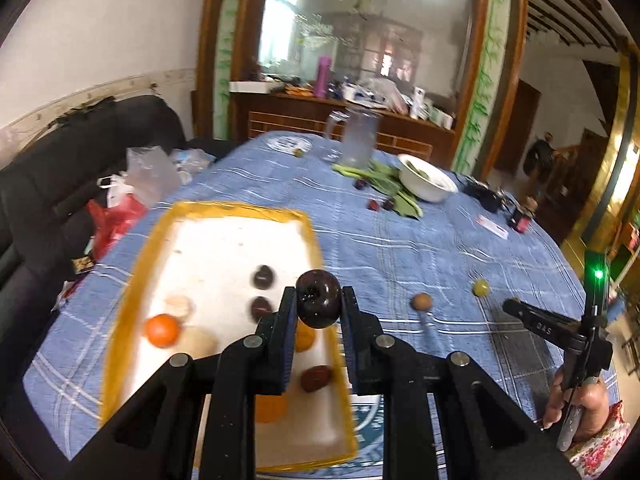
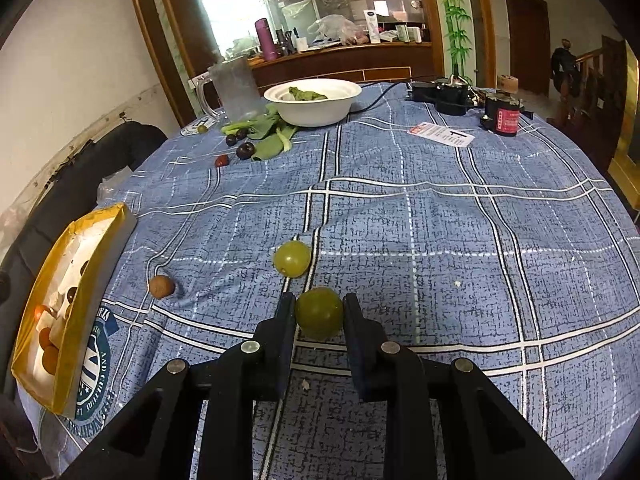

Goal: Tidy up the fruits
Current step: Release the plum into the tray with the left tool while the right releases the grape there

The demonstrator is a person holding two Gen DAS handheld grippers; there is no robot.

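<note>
a dark purple round plum is clamped between the fingers of the left hand-held gripper, held above the near right corner of a shallow yellow-rimmed white tray that holds an orange tangerine and other dark and orange fruits. the right hand-held gripper is closed on a green round plum just above the table's blue checked cloth. a second green plum lies just beyond it, a small brown round fruit to the left, nearer the tray. a white bowl sits at the table's far side.
</note>
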